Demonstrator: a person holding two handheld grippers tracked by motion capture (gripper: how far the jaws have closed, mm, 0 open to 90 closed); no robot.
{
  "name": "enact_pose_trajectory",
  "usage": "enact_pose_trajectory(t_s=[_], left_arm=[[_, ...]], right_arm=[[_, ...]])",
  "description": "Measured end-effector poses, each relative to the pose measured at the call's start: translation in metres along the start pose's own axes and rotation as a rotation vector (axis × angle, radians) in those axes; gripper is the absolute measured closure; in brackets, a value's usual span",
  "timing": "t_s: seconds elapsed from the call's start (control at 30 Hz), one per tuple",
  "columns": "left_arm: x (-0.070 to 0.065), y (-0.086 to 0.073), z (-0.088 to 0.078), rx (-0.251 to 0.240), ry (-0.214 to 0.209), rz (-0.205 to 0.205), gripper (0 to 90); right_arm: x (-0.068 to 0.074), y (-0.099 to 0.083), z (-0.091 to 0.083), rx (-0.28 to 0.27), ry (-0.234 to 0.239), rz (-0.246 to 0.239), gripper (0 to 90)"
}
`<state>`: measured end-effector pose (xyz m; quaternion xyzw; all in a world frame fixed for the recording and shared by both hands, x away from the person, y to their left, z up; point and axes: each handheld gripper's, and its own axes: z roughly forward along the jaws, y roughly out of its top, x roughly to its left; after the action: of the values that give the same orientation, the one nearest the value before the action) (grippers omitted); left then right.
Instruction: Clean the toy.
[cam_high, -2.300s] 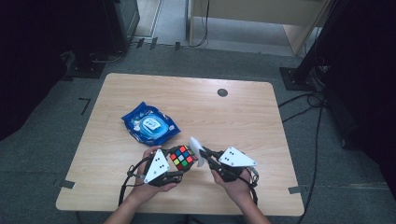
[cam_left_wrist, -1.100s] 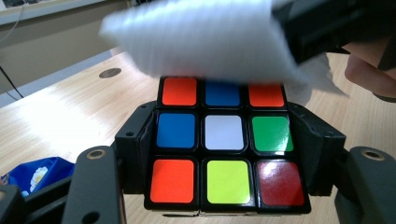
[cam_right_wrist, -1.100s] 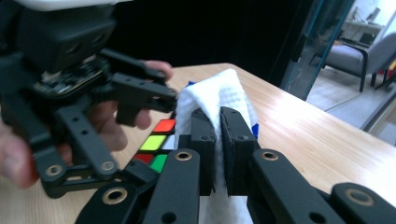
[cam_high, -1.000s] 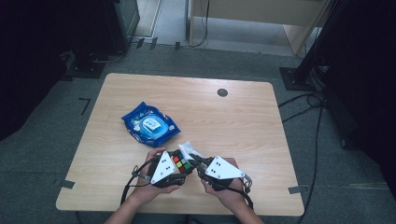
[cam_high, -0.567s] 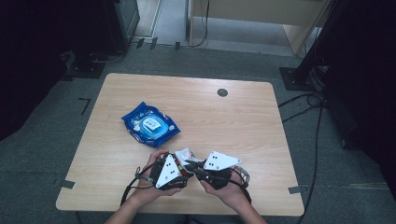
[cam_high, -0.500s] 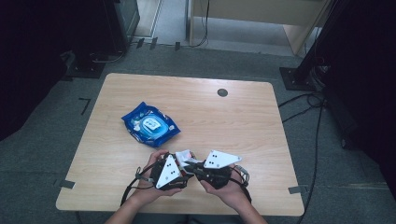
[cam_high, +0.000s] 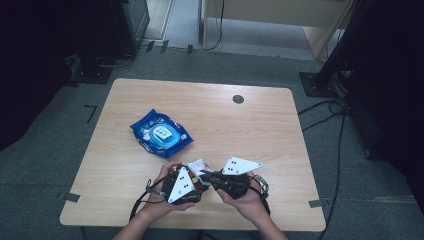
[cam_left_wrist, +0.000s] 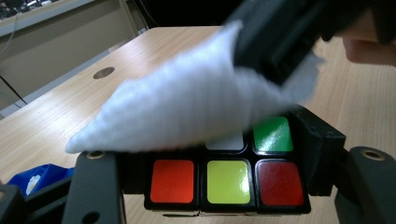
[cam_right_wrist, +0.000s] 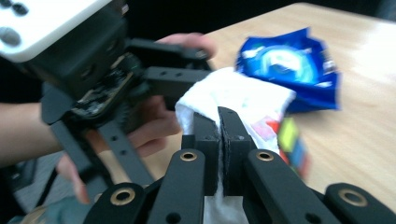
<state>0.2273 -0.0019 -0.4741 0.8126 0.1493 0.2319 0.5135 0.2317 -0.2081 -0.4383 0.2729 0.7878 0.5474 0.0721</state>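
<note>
A colour-tiled puzzle cube (cam_left_wrist: 219, 179) sits between the jaws of my left gripper (cam_high: 196, 181), which is shut on its two sides near the table's front edge. My right gripper (cam_right_wrist: 221, 126) is shut on a white wet wipe (cam_right_wrist: 233, 100), and its jaws are pinched tight on the cloth. The wipe (cam_left_wrist: 187, 107) lies draped over the cube's top rows, with the right gripper's black jaws above it. In the high view the two grippers meet tip to tip, the wipe (cam_high: 198, 165) showing white between them. The cube (cam_right_wrist: 292, 140) is blurred in the right gripper view.
A blue pack of wet wipes (cam_high: 161, 135) lies left of the middle of the wooden table (cam_high: 250, 125). A dark round hole (cam_high: 238, 99) is near the far edge. Grey floor and cables surround the table.
My right gripper has moved left with the wipe, from apart from the cube to against it. The wipe now covers the cube's top. The left hand has kept still.
</note>
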Motion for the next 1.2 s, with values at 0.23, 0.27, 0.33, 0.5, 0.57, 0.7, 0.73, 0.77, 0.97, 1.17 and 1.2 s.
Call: enact_pose_trajectory(t_s=[0.23, 0.27, 0.33, 0.5, 0.57, 0.7, 0.73, 0.77, 0.97, 1.17, 1.2], left_arm=[[0.004, 0.001, -0.003, -0.025, -0.004, -0.017, 34.3], [0.005, 0.001, -0.004, -0.027, 0.000, -0.022, 34.3], [0.008, 0.000, -0.005, -0.028, 0.008, -0.030, 34.3], [0.019, -0.004, -0.009, -0.030, 0.031, -0.061, 34.3], [0.024, -0.005, -0.012, -0.033, 0.046, -0.074, 34.3], [0.038, -0.008, -0.021, -0.043, 0.078, -0.114, 34.3], [0.040, -0.008, -0.023, -0.049, 0.086, -0.123, 34.3], [0.042, -0.008, -0.025, -0.054, 0.091, -0.129, 34.3], [0.052, -0.005, -0.036, -0.089, 0.114, -0.150, 34.2], [0.053, -0.007, -0.034, -0.085, 0.120, -0.165, 34.3], [0.052, -0.007, -0.033, -0.085, 0.118, -0.164, 34.3]], right_arm=[[-0.019, -0.001, -0.017, -0.047, -0.173, 0.037, 88.7], [-0.024, -0.002, -0.020, -0.057, -0.199, 0.060, 88.7], [-0.032, -0.005, -0.026, -0.073, -0.258, 0.090, 88.7], [-0.045, -0.013, -0.030, -0.087, -0.366, 0.141, 88.6], [-0.047, -0.015, -0.026, -0.078, -0.385, 0.143, 88.2], [-0.045, -0.017, -0.006, -0.050, -0.407, 0.139, 87.6], [-0.043, -0.017, 0.001, -0.046, -0.409, 0.133, 86.3], [-0.042, -0.017, 0.009, -0.048, -0.402, 0.128, 84.9], [-0.037, -0.013, 0.041, -0.128, -0.341, 0.037, 54.5], [-0.047, -0.021, 0.025, -0.069, -0.425, 0.031, 47.7], [-0.049, -0.022, 0.022, -0.062, -0.428, 0.027, 47.6]])
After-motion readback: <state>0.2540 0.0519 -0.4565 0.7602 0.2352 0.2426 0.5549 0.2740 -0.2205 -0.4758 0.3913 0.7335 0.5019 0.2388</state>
